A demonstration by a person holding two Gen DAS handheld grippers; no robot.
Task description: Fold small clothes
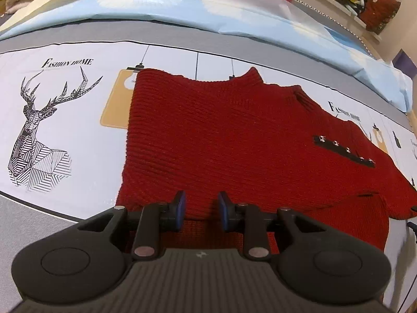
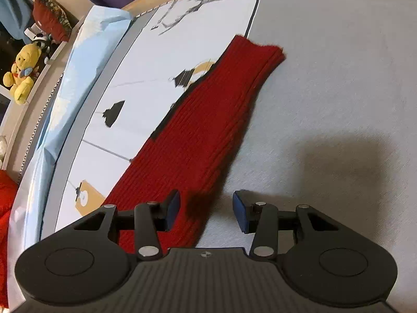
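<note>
A red knitted sweater (image 1: 234, 140) lies flat on the printed bed sheet (image 1: 78, 120), with a black strip of metal studs (image 1: 344, 151) near its right shoulder. My left gripper (image 1: 202, 210) is open and empty, just above the sweater's near hem. In the right wrist view one red sleeve (image 2: 206, 133) stretches away across the sheet onto the grey cover (image 2: 325, 99). My right gripper (image 2: 206, 210) is open and empty, straddling the sleeve's near edge, its left finger over the knit and its right finger over the grey cover.
A light blue plastic sheet (image 1: 182, 13) lies along the far side of the bed. Yellow plush toys (image 2: 22, 73) and a red cushion (image 2: 49, 19) sit on a shelf beyond it. Another red cloth (image 2: 5, 208) lies at the left edge.
</note>
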